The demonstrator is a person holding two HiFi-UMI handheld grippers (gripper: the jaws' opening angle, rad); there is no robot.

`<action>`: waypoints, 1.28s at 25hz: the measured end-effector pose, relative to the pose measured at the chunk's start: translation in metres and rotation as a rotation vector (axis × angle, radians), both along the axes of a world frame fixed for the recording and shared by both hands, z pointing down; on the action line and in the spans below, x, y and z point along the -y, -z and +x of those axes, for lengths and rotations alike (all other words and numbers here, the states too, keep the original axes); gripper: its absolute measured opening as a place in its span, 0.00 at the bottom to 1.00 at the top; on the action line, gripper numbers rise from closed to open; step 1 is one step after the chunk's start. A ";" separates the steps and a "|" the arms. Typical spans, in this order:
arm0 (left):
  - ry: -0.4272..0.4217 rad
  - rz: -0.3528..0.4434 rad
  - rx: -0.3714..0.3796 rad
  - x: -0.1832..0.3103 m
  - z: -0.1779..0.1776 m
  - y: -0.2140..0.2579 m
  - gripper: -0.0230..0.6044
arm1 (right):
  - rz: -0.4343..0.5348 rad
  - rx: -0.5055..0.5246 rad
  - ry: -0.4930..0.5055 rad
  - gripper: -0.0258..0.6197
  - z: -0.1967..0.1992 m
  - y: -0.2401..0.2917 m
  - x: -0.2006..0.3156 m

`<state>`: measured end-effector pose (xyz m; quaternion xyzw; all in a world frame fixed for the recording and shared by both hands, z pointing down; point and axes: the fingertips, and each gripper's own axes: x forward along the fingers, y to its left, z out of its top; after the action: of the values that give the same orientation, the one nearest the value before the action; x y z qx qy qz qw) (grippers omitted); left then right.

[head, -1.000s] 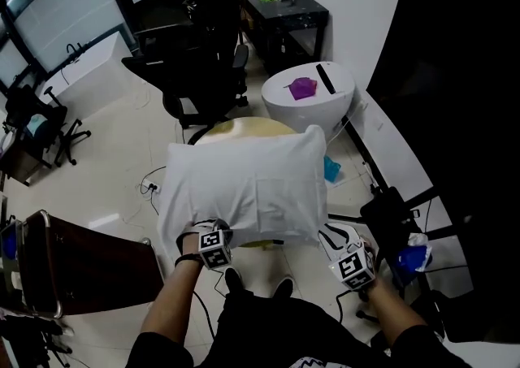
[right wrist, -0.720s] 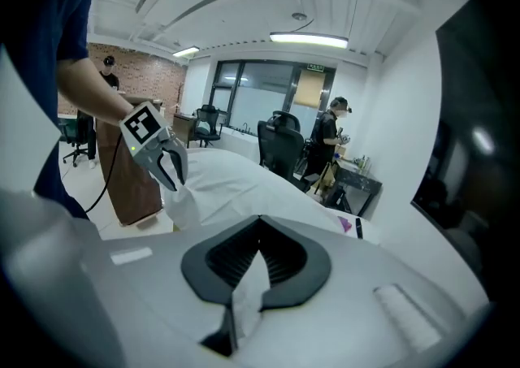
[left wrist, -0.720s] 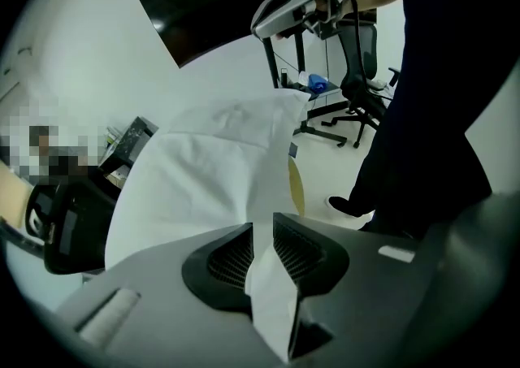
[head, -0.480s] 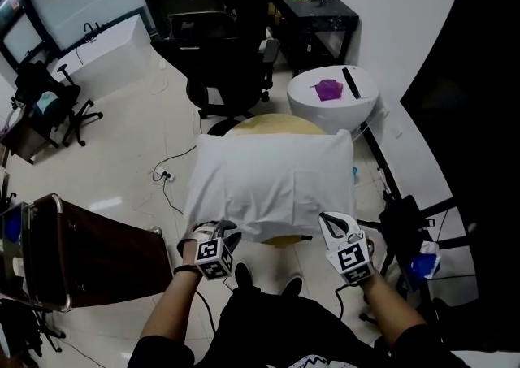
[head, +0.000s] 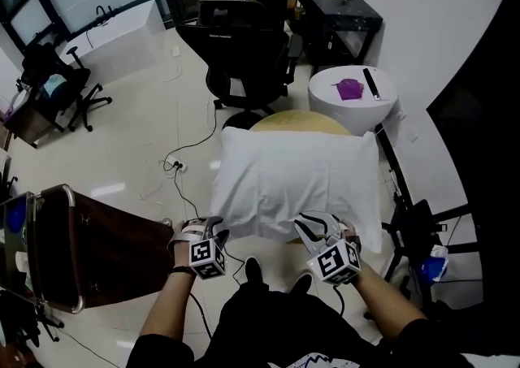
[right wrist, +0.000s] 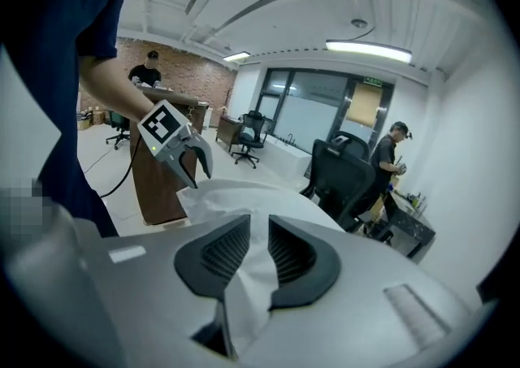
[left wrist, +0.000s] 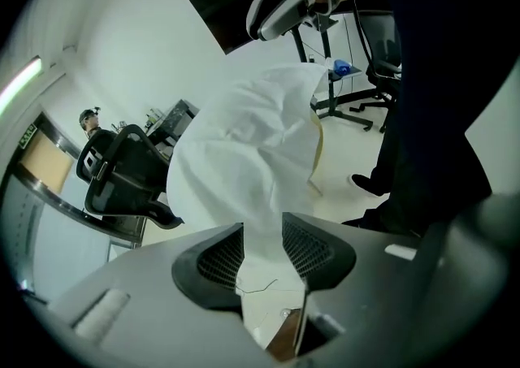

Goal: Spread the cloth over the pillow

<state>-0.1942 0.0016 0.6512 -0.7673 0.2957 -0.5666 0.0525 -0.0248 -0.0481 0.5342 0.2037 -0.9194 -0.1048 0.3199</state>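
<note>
The left claw (head: 207,229) and right claw (head: 318,224) have just been opening, standing apart with the white cloth (head: 296,179) loose between each.

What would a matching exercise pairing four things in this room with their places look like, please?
Things:
1 white cloth
2 black office chair
3 purple object
4 brown cabinet

Places:
A on the white stool
B lower left of the head view
C over the round table
D on the floor beyond the table

Pairs: 1-C, 2-D, 3-A, 4-B
</note>
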 end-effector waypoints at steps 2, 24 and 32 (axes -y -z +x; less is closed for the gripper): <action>0.006 -0.008 0.011 -0.002 -0.010 -0.011 0.28 | -0.001 -0.039 0.055 0.19 -0.025 -0.011 -0.009; -0.167 0.030 0.075 -0.019 -0.051 -0.036 0.04 | -0.044 -0.331 0.144 0.22 -0.092 -0.113 -0.020; -0.177 -0.013 0.049 -0.033 -0.054 -0.047 0.04 | -0.073 -0.335 0.120 0.22 -0.091 -0.123 -0.015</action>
<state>-0.2478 0.0350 0.6982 -0.7767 0.2215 -0.5803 0.1047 -0.1157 -0.0329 0.6574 0.1167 -0.8668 -0.1228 0.4690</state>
